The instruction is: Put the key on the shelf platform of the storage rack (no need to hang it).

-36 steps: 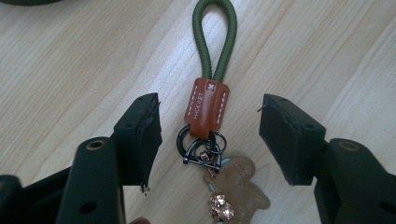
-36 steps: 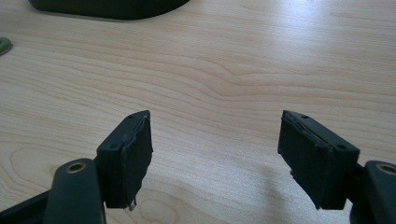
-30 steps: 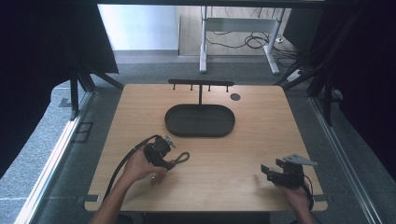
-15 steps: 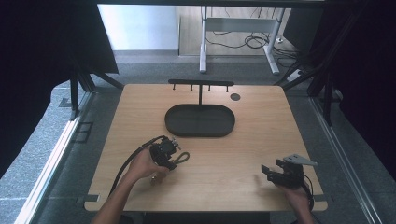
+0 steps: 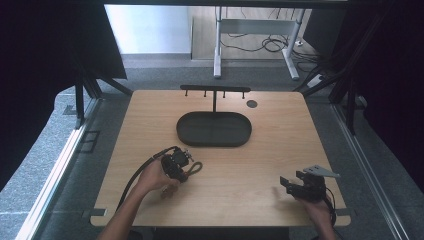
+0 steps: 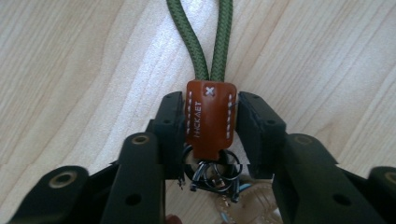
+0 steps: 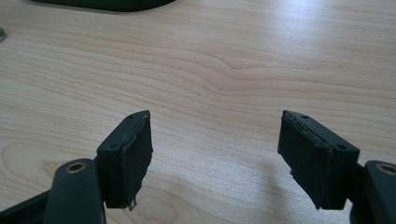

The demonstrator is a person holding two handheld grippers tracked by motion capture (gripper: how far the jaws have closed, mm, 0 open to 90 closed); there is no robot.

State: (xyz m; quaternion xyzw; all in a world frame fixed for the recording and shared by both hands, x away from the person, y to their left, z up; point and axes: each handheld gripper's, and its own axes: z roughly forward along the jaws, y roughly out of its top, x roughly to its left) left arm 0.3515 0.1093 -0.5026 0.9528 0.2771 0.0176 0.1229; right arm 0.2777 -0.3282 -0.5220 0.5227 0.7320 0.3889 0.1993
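A keychain lies on the wooden table: a green cord loop, a brown stitched leather tab and metal rings. My left gripper points down at it. Its jaws have just been closing and now press on both sides of the leather tab. From above, the left gripper sits at the front left, with the cord loop sticking out to its right. My right gripper rests at the front right. In its own view the right gripper stands open over bare wood.
A dark oval tray sits at the table's middle back, its edge just visible from the right gripper. Behind it stands a black rack with hooks, and a small dark disc lies to the right.
The left hand has shifted only slightly over the keychain. The right hand has kept still.
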